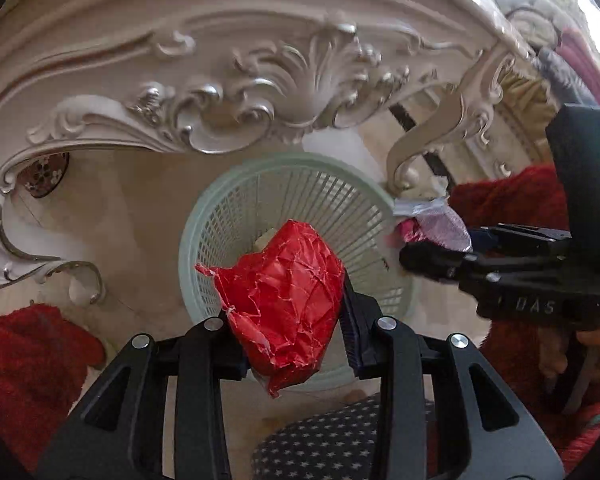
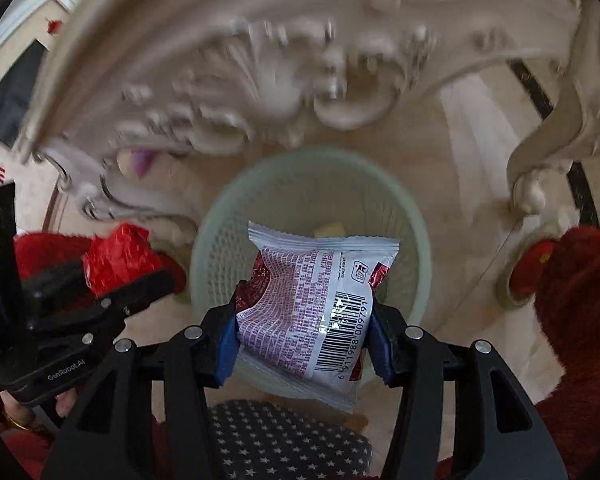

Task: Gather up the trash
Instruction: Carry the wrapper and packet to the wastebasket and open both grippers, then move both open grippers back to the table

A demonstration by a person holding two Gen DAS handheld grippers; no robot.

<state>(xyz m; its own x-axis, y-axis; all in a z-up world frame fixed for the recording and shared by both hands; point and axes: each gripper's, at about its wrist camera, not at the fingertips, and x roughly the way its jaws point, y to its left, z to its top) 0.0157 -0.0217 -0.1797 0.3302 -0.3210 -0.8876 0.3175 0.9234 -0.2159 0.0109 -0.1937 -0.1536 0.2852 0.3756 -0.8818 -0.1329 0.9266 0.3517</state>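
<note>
crumpled red wrapper (image 1: 284,300) sits clamped in the left gripper (image 1: 288,332) fingers above the pale green basket (image 1: 204,216); right gripper (image 2: 304,340) fingers pinch a barcoded snack packet (image 2: 312,304) over the same basket, on the floor below the ornate worktop (image 1: 220,92).

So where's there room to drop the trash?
The pale green basket is nearly bare inside, just one small yellowish scrap at the bottom. The floor patch between basket and carved table leg is free. Crowded near the rim: both claws hold wrappers.

"genrobot.ai" on left tongs (image 2: 100,280), barcode "6 911988 009791" on snack wrapper (image 2: 312,304)
</note>
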